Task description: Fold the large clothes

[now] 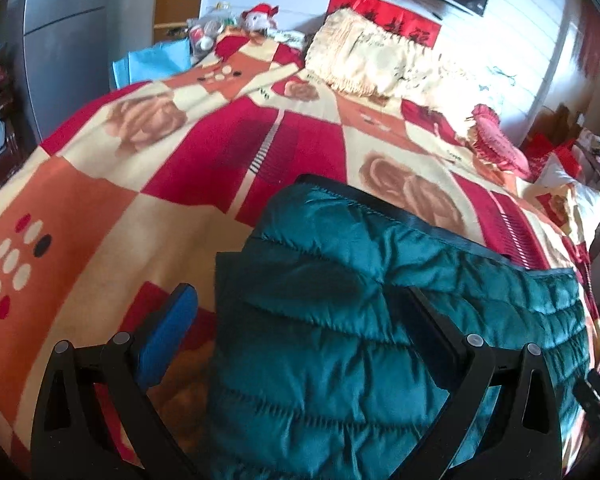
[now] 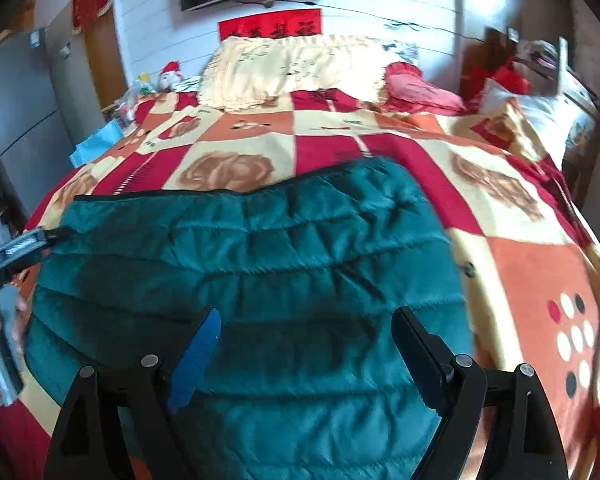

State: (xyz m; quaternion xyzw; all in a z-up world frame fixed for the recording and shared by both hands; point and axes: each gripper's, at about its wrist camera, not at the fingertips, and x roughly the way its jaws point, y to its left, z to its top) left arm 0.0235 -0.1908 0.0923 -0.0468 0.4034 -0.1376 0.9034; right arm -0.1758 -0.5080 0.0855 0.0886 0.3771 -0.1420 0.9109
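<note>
Nearby, pillows [image 2: 284, 68] and a stuffed toy [image 1: 260, 16] lay clear of the teal jacket [image 2: 260, 280] on the bed [image 1: 100, 200]. Both the left gripper [image 1: 300, 320] and right gripper [image 2: 306, 332] hovered with jaws released. The red banner's [image 2: 270, 26] writing was unreadable.

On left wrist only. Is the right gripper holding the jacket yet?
Observer: No. The right gripper is open, with its fingers spread above the near part of the teal jacket and nothing clamped.
Operator: Where does the jacket end on the right side?
Observer: Its right edge stops well short of the bed's right side. The patterned blanket lies bare beyond it.
</note>
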